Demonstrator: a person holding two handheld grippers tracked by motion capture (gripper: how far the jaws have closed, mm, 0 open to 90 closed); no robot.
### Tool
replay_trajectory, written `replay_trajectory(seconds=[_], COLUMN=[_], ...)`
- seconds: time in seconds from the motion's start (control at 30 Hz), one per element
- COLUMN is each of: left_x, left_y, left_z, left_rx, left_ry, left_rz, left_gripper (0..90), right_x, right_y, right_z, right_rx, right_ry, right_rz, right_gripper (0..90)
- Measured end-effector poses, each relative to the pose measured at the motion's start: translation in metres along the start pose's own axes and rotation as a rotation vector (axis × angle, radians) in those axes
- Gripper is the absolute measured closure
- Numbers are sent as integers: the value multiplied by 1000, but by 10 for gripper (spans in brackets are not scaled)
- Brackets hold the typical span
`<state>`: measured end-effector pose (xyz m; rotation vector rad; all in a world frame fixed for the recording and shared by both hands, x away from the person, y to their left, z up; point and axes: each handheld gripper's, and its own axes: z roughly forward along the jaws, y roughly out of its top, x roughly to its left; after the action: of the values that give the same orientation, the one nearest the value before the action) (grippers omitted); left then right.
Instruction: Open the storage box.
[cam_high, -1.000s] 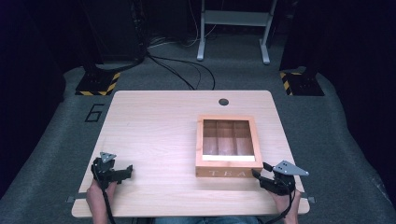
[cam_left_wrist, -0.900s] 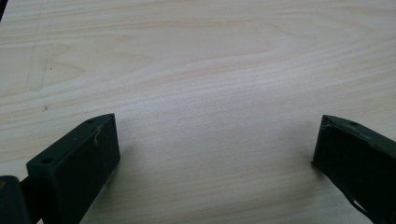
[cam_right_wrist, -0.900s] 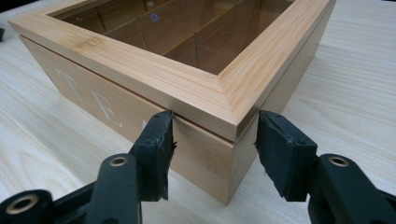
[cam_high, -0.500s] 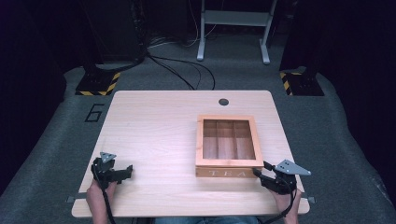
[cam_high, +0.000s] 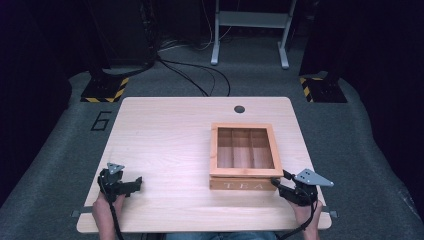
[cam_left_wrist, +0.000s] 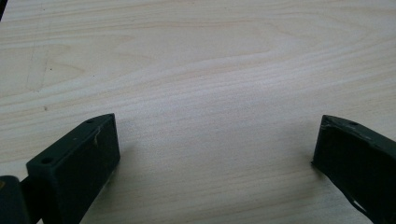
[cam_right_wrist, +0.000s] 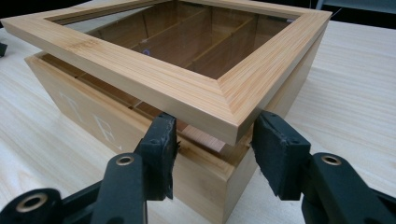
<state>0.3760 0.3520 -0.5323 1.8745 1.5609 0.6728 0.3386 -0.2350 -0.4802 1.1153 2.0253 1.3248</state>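
A wooden tea box (cam_high: 242, 185) with a glass-windowed lid (cam_high: 215, 150) stands right of the table's middle. In the right gripper view the lid (cam_right_wrist: 187, 88) sits a little ajar above the box body (cam_right_wrist: 84, 121), with a gap along the front. My right gripper (cam_right_wrist: 215, 130) grips the lid's near right corner; its jaws have just been closing, with one pad (cam_right_wrist: 161, 140) at the front edge and the other at the side. In the high view the right gripper (cam_high: 279, 179) touches that corner. My left gripper (cam_high: 136, 182) rests at the front left, open over bare wood (cam_left_wrist: 217, 140).
The light wooden table (cam_high: 165, 130) has a round cable hole (cam_high: 239, 109) at its far edge. Dividers split the box inside into compartments. Cables and stand feet lie on the grey floor beyond the table.
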Motion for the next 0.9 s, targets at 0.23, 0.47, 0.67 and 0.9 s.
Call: replay_trajectory(seconds=[0.23, 0.47, 0.67, 0.9], left_x=[0, 0, 0, 0], left_y=[0, 0, 0, 0], left_z=[0, 0, 0, 0], left_rx=[-1, 0, -1, -1], left_ry=[0, 0, 0, 0], left_rz=[1, 0, 1, 0], left_gripper=[4, 4, 4, 4], right_x=[1, 3, 3, 4], right_y=[4, 8, 11, 20], right_z=[1, 2, 3, 6], right_rx=[-8, -23, -55, -96], right_ry=[-28, -69, -96, -132], right_rz=[-4, -18, -35, -60], right_gripper=[502, 498, 483, 476])
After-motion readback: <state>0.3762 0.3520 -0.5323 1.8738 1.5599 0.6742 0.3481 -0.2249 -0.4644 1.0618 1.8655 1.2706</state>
